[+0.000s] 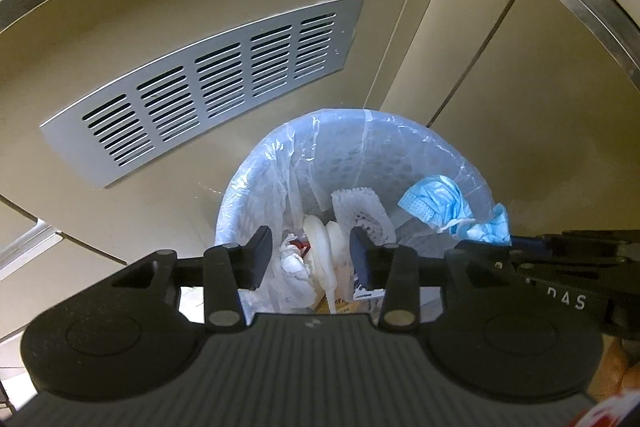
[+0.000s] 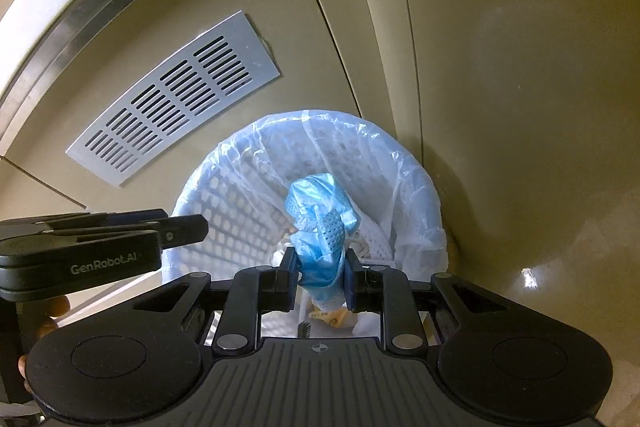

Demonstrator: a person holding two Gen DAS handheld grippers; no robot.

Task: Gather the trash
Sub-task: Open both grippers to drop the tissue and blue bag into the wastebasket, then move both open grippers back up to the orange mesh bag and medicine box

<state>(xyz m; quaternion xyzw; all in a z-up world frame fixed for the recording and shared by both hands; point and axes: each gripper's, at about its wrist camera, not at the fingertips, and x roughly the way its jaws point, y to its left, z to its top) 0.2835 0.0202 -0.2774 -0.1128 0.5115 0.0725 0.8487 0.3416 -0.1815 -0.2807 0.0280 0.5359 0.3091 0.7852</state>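
Vent grille (image 1: 208, 89): on the beige cabinet panel (image 1: 520, 131), up and to the left of the bin as you look down.
Your left gripper (image 1: 311, 255): hangs above the near left part of the bin, its jaws apart and nothing pinched between them; through the gap you look straight down at the rubbish in the bin.
Bin (image 1: 280, 163): a white perforated basket lined with a clear plastic bag (image 1: 424, 139), standing on the floor against the cabinet, below both of your grippers.
Rubbish inside the bin: a cream ridged lid (image 1: 324, 239), crumpled white tissue (image 1: 294, 259) just left of it, and white foam netting (image 1: 360, 211) behind it, all low in the bin.
Blue face mask (image 2: 320, 227): crumpled, held up above the bin's opening, toward the bin's right side in your left camera view.
Your right gripper (image 2: 320, 277): clamped tight on the lower end of the mask, over the near rim of the bin, just beside your left gripper.
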